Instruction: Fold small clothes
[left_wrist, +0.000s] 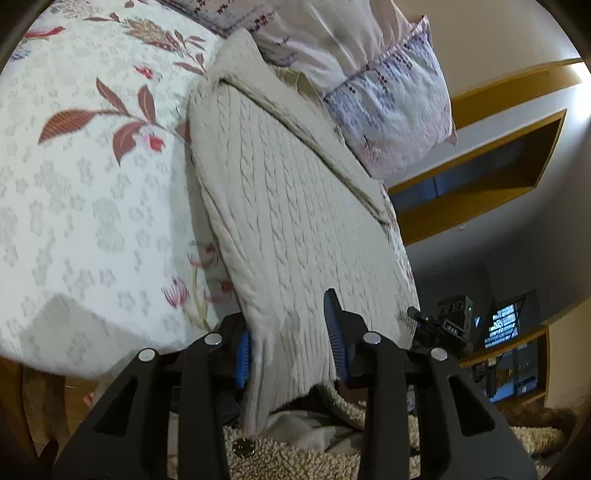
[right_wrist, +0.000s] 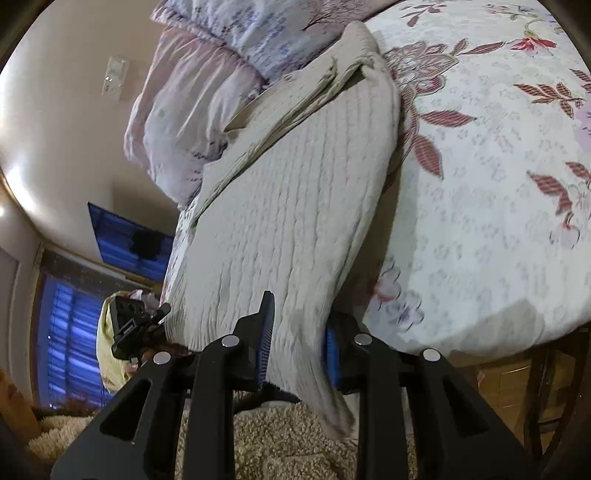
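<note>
1. Nearest my left camera, the left gripper (left_wrist: 291, 338) has its blue-padded fingers (left_wrist: 335, 334) set on either side of the near hem of the knit sweater (left_wrist: 291, 206); cloth fills the gap between the pads, so I read it as clenched on that hem.
2. Left of the sweater in this view I see the floral bedspread (left_wrist: 77, 177), white with red leaves, covering the bed.
3. I can follow the cream cable-knit sweater from the gripper away across the bed, lying along the bedspread's edge, with a ribbed band running down its right side.
4. Right of the sweater's far end sits a lilac patterned pillow (left_wrist: 388, 92), touching the knit.
5. Farther right, past the bed, I see wooden wall shelves (left_wrist: 480, 173), and lower down the other gripper's black body shows beyond the sweater's near corner.
6. Below the left gripper a shaggy beige rug (left_wrist: 295, 454) shows.
7. From my right camera, the left gripper's black housing appears at the far left, near the sweater's hem.
8. The right gripper (right_wrist: 297, 338) is likewise clenched on the sweater (right_wrist: 288, 206) at its near hem, knit packed between the blue pads, a loose corner hanging below.
9. Pillows (right_wrist: 192, 110) lie at the sweater's far left end; the bedspread (right_wrist: 498, 184) spreads to the right.
</note>
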